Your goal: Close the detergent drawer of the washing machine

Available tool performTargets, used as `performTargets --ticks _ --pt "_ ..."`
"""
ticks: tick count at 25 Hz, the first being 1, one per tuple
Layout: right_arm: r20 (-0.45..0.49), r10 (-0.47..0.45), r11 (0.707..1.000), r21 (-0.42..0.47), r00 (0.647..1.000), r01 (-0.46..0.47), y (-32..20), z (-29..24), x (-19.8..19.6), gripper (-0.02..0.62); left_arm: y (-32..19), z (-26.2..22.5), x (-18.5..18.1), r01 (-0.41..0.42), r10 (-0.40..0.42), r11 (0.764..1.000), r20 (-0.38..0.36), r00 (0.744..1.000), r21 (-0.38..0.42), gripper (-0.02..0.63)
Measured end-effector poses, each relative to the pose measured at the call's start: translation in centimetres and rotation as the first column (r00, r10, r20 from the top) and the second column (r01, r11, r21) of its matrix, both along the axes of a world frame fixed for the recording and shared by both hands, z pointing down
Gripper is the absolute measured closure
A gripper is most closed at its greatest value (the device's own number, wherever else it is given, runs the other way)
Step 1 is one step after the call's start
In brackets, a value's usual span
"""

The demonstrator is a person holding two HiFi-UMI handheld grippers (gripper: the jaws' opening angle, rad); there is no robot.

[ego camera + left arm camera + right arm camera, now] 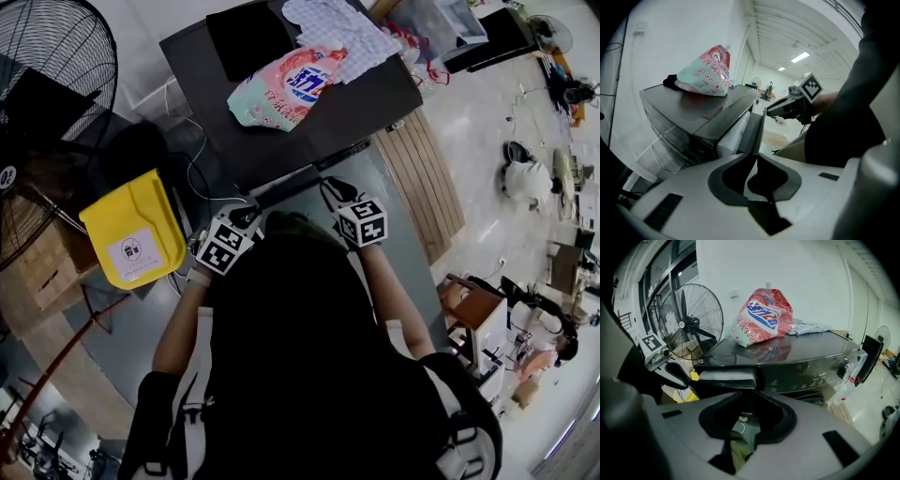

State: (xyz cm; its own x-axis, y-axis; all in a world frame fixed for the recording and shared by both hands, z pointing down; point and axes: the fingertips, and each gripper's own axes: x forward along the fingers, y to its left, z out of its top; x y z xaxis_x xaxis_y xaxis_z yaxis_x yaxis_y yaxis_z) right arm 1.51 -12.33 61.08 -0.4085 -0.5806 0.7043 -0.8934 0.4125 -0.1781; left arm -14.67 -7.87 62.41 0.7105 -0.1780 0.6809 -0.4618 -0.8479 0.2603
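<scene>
Detergent drawer (725, 379) is seen pulled out at the left end of the washing machine (806, 363) panel. The left gripper (756, 161) is held narrowly open, just before the drawer's front edge. The right gripper (749, 416) is held wider, with nothing between its jaws.

Detergent drawer (726, 380), dark front, white inside, pulled partly out of dark washing machine (806, 362)

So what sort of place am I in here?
Probably a workshop or lab hall, not a home: washing machine with a detergent pouch on top, big pedestal fan, strip-lit high ceiling.
</scene>
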Motion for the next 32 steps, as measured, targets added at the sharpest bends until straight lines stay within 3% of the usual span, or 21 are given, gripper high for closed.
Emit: performTargets --ticks 9,15,20,24,32 --pt "-0.004 -0.002 1.0 -0.011 1.0 0.002 0.0 0.0 0.1 0.5 -0.1 -0.1 0.1 0.031 -0.031 1.0 0.001 1.0 -0.001 0.541" --pt "0.03 -0.069 0.997 -0.027 0.997 0.07 0.0 0.0 0.1 0.499 -0.1 0.0 0.1 0.13 -0.13 0.991 0.013 0.991 -0.018 0.536" --pt "0.076 -0.158 0.985 -0.054 0.984 0.163 0.1 0.0 0.1 0.495 -0.1 -0.1 0.1 0.247 -0.245 0.968 0.047 0.968 -0.032 0.528" --pt "0.102 -0.236 0.968 -0.063 0.966 0.243 0.0 0.0 0.1 0.495 -0.3 -0.1 -0.3 0.378 -0.374 0.924 0.064 0.925 -0.057 0.521" --pt "0.161 -0.326 0.938 -0.069 0.932 0.34 0.2 -0.2 0.2 0.495 0.6 0.0 -0.9 0.603 -0.596 0.791 0.089 0.798 -0.106 0.52"
